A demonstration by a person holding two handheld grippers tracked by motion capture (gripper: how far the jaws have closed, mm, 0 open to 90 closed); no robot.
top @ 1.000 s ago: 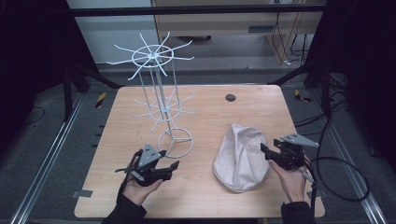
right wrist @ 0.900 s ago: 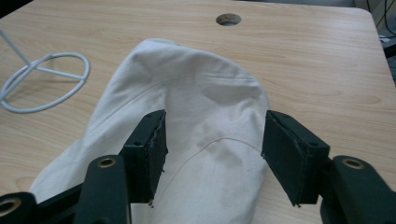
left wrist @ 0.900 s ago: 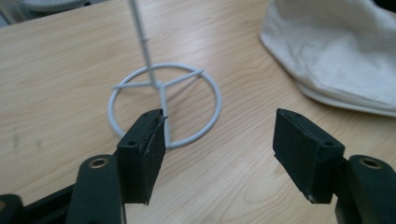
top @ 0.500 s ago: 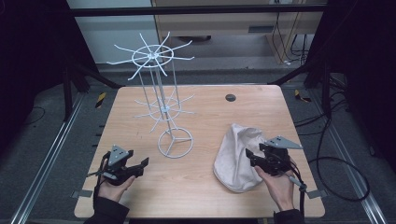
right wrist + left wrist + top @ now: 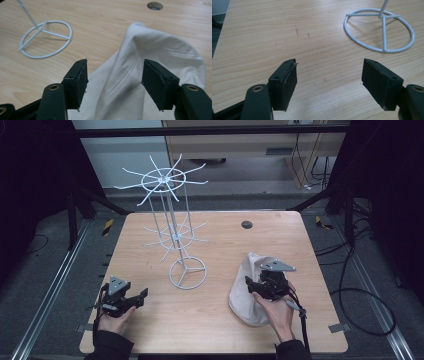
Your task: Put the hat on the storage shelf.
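Dark flooring, black frame rails and loose cables are seen around a pale wooden table [image 5: 215, 320], which is viewed from above. Near the middle of the table a white wire rack [image 5: 172, 232] is stood upright on a ring-shaped base [image 5: 188, 273], with spokes spread out at two levels. A small round hole [image 5: 246, 224] is set into the tabletop toward the far right corner. A cream cloth bag [image 5: 242, 292] is laid crumpled near the right part of the front edge, well apart from the rack's base. The right gripper [image 5: 113, 82] is held low over the bag, and a raised fold of the cloth is seen between its jaws; the jaws have just been opening, a gap is left on each side of the fold, and nothing is pinched. In the high view the same gripper [image 5: 254, 287] is seen on the bag's right side, held by the right hand [image 5: 275, 312]. The left gripper [image 5: 328, 80] is held near the front left corner, pointed toward the rack's base, its jaws having just been opening and now spread wide over bare wood with nothing between them. It is carried by the left hand [image 5: 114, 320].
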